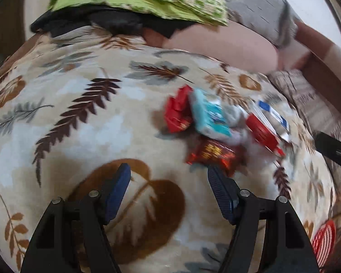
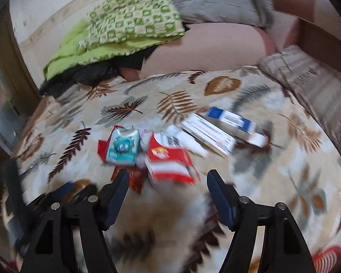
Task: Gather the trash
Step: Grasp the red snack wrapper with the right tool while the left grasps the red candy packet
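both grippers spread wide over a litter pile on a leaf-print blanket

left wrist view: left gripper (image 1: 169,170) gapes empty, its right finger beside a red wrapper (image 1: 210,153); trash pile (image 1: 216,122) sits centre right (blurred). right wrist view: right gripper (image 2: 168,176) gapes empty below a red-and-white packet (image 2: 170,161), likely lined up to grab; white boxes (image 2: 225,127) lie upper right.

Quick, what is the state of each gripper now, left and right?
Left gripper: open, holding nothing, above the blanket.
Right gripper: open, holding nothing, near the red and white packet.
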### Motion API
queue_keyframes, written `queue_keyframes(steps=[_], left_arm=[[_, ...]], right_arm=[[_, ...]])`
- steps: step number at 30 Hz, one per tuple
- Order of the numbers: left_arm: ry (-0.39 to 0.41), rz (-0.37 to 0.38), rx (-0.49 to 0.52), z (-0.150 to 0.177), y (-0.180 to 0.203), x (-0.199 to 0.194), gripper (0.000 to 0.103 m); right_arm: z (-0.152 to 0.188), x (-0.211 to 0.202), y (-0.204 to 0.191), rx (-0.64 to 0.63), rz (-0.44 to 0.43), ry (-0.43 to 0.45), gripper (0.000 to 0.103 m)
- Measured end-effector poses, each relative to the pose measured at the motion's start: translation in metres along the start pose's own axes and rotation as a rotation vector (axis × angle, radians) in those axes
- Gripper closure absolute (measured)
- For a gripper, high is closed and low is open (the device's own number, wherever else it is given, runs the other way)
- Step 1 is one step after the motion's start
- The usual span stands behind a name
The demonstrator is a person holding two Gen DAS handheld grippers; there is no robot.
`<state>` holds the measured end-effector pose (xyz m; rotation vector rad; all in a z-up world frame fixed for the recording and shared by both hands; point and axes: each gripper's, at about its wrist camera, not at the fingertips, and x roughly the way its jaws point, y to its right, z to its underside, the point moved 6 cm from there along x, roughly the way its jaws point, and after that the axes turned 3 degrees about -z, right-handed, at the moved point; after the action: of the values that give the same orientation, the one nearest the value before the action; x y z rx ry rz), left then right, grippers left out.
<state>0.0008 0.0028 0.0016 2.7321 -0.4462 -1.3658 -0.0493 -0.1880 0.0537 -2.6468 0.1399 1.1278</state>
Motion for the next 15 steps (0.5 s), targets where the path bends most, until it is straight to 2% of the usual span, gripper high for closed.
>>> queue_keyframes(steps=[2,4,6,7,8,9,10,12,15], left_arm=[[0.001,-0.013,-0.032,0.001,-0.009,0.002,0.034],[-0.021,0.006,-0.063,0.002,-0.013,0.008,0.034],[-0.025,0.015,-0.05,0.001,-0.006,0.013,0.034],[-0.026,0.023,-0.039,0.001,-0.003,0.015,0.034],[-0.03,0.037,-0.03,0.001,0.001,0.017,0.034],[-0.033,0.054,-0.019,0.001,0.007,0.019,0.034],[-0.039,0.069,-0.001,0.001,0.015,0.022,0.033],[-0.045,0.088,0.033,0.001,0.03,0.026,0.033],[-0.052,0.085,0.034,-0.003,0.043,0.033,0.031]], right_arm=[[-0.007,0.03,-0.014,-0.069,0.039,-0.02,0.028],[-0.007,0.049,-0.023,-0.125,0.062,-0.025,0.028],[-0.004,0.064,-0.026,-0.182,0.122,-0.013,0.03],[-0.002,0.067,-0.022,-0.19,0.15,-0.007,0.037],[0.002,0.07,-0.016,-0.194,0.171,-0.011,0.054],[0.006,0.073,-0.007,-0.182,0.183,-0.024,0.06],[0.009,0.073,0.006,-0.148,0.186,-0.031,0.062],[0.01,0.065,0.03,-0.051,0.146,-0.015,0.083],[0.005,0.048,0.054,0.046,0.132,0.046,0.084]])
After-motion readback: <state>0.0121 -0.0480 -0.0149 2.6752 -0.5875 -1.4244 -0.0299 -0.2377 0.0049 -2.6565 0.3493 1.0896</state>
